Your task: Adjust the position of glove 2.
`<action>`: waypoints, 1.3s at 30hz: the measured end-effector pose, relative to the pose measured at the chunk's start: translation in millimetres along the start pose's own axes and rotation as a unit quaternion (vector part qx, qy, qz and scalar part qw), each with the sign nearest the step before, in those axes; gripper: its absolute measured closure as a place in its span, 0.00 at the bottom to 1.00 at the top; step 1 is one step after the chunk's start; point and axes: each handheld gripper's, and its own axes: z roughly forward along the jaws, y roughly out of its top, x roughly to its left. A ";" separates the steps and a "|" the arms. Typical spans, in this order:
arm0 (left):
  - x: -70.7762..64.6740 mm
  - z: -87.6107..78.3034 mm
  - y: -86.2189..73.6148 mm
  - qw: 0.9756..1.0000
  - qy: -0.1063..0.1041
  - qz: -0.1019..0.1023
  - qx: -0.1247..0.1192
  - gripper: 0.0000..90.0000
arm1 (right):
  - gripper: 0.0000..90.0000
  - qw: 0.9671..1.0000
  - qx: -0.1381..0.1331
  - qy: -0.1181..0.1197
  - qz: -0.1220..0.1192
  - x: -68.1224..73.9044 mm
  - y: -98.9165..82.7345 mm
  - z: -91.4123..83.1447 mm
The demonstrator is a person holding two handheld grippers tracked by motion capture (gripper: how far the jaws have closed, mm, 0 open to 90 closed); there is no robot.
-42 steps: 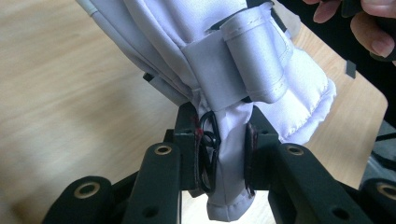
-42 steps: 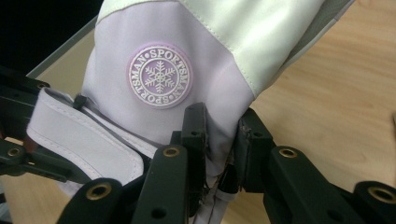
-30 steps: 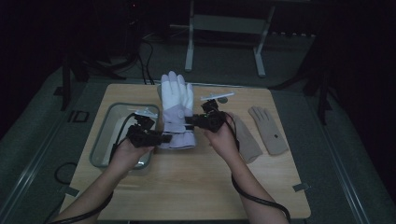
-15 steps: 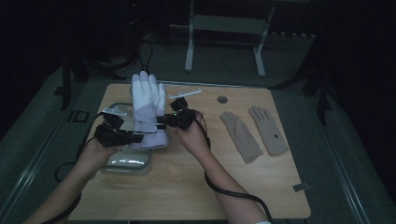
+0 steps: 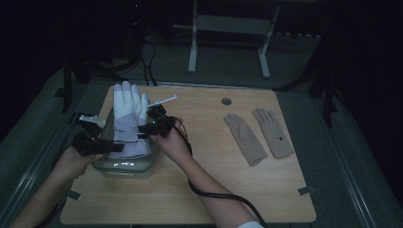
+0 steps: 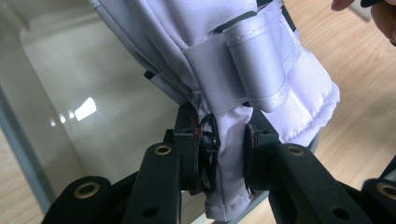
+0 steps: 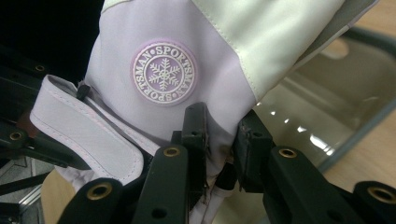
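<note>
A white and pale lilac ski glove (image 5: 128, 116) stands upright, fingers up, over a clear glass tray (image 5: 124, 165) at the table's left edge. My left gripper (image 5: 116, 148) is shut on the glove's cuff (image 6: 229, 154) from the left. My right gripper (image 5: 142, 129) pinches the other side of the cuff, just below a round snowflake badge (image 7: 163, 73). In the left gripper view the cuff strap (image 6: 254, 65) hangs above the tray's glass floor (image 6: 93, 93). The glass tray (image 7: 327, 121) lies beyond the glove in the right gripper view.
Two beige gloves (image 5: 244, 138) (image 5: 273, 132) lie flat on the right half of the wooden table (image 5: 214, 190). A round hole (image 5: 226, 101) sits near the table's far edge. The right gripper's black cable (image 5: 214, 194) trails across the front of the table. A metal stand (image 5: 228, 28) is behind.
Both grippers have carried the glove leftwards across the table, from its middle to above the glass tray, and slightly lower. The beige gloves have not moved.
</note>
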 end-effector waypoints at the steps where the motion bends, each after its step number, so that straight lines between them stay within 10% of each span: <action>1: 2.2 0.8 -2.3 1.000 0.001 -0.001 0.004 0.80 | 0.85 1.000 0.003 0.000 0.002 0.9 -1.7 3.6; 20: 17.7 29.8 -27.6 0.998 -0.010 -0.018 0.051 0.73 | 0.85 0.997 0.069 -0.010 0.019 1.6 -29.8 38.6; 33: 7.1 36.1 -24.3 0.997 0.040 0.008 0.066 0.57 | 0.85 0.994 0.110 -0.022 0.011 1.0 -32.9 48.7; 39: 5.9 40.7 -23.9 0.996 0.049 0.015 0.073 0.57 | 0.69 0.992 0.124 -0.033 -0.004 5.0 -28.4 49.7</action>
